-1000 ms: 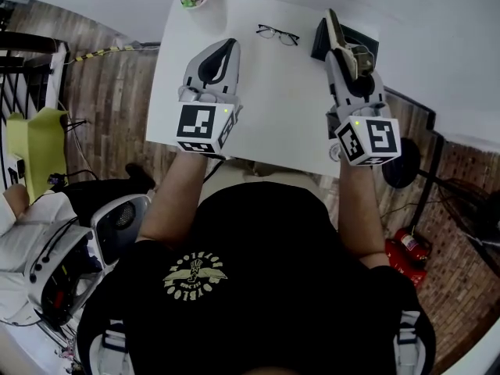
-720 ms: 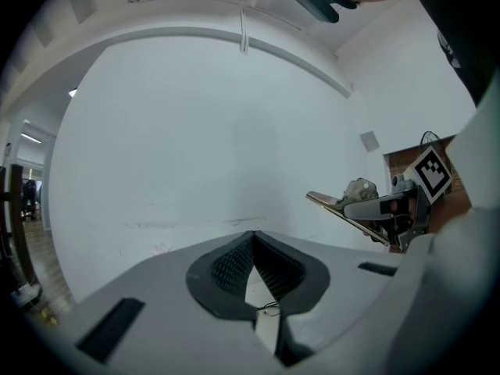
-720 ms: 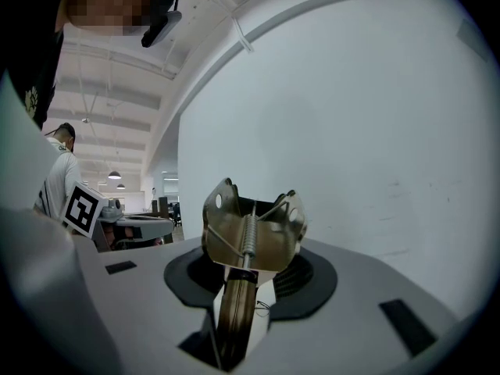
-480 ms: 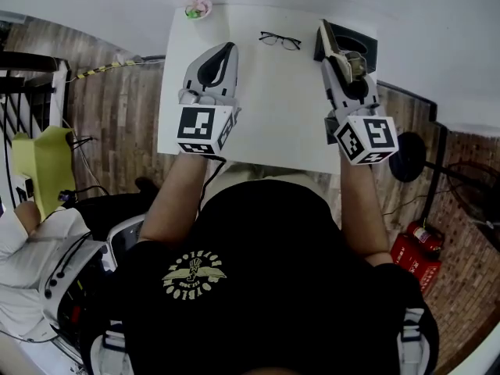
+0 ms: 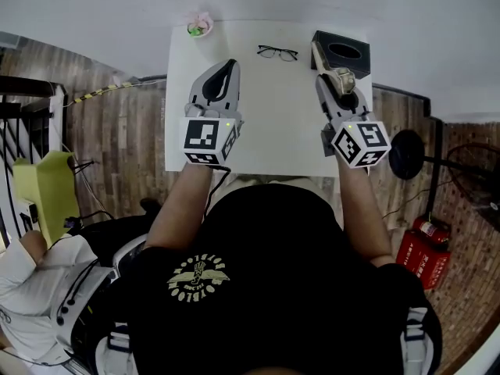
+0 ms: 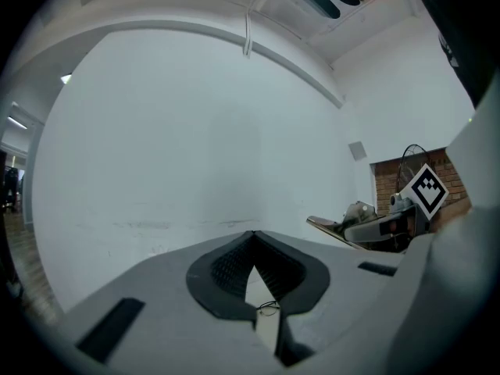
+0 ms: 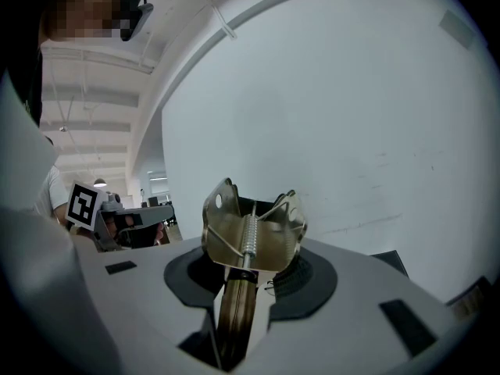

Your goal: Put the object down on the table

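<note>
— Over the far right side of the white table (image 5: 266,123), what is that brassy thing?
— A metal spring clip (image 5: 321,55), with a coil spring down its middle and two winged ends with holes in them. The right gripper (image 5: 334,84) has its jaws clamped on the clip's narrow end, and the winged end sticks out past the fingertips.
— Is it down on the table?
— In the head view it lies over the tabletop, its tip just beside the black box (image 5: 344,53) at the far right corner. I cannot tell whether it touches the surface.
— And the other claw?
— The left gripper (image 5: 231,64) is over the left half of the table, well apart from the clip. Its jaws are closed tip to tip with nothing between them.
— Anything else up there?
— A pair of glasses (image 5: 277,52) near the far edge, and a small pink-and-green thing (image 5: 197,26) at the far left corner.
</note>
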The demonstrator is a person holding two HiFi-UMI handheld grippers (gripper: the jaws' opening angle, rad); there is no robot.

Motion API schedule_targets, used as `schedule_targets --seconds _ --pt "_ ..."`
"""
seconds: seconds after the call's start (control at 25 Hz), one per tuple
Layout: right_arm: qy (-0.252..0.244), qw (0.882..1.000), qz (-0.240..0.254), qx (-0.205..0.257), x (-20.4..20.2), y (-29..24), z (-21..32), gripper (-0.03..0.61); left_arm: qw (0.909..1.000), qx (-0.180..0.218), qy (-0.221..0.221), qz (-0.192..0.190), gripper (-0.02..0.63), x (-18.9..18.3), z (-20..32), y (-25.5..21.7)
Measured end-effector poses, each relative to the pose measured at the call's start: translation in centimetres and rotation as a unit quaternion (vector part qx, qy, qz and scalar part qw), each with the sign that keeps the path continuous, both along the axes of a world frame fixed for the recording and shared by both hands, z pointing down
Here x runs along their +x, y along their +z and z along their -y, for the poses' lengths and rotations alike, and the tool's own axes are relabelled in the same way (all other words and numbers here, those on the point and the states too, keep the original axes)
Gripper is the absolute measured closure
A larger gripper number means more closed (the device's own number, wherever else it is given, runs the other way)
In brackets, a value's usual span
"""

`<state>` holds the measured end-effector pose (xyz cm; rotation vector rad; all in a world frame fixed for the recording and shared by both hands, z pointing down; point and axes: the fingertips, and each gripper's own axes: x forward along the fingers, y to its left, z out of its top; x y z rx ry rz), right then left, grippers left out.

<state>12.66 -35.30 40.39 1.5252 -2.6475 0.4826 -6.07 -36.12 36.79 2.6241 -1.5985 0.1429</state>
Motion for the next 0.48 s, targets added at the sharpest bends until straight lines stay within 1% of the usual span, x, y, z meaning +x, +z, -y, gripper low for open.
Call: schedule_targets --seconds 0.12,0.28,0.48 --pt "0.001 1.000 0.002 -0.015 -0.3 1.0 -0.4 0.451 1.0000 0.001 0.009 0.000 0.607 0.1 -0.1 -0.2" --pt "0.007 0.999 -0.010 -0.036 -0.3 3.0 -0.9 0.451 0.9999 0.000 0.013 -0.002 0.607 -0.3 -0.2 0.0" --pt "0.007 0.999 -0.021 -0.048 -0.7 5.0 -1.0 0.451 0.9999 -0.006 0.015 -0.003 0.607 -0.8 -0.4 0.6"
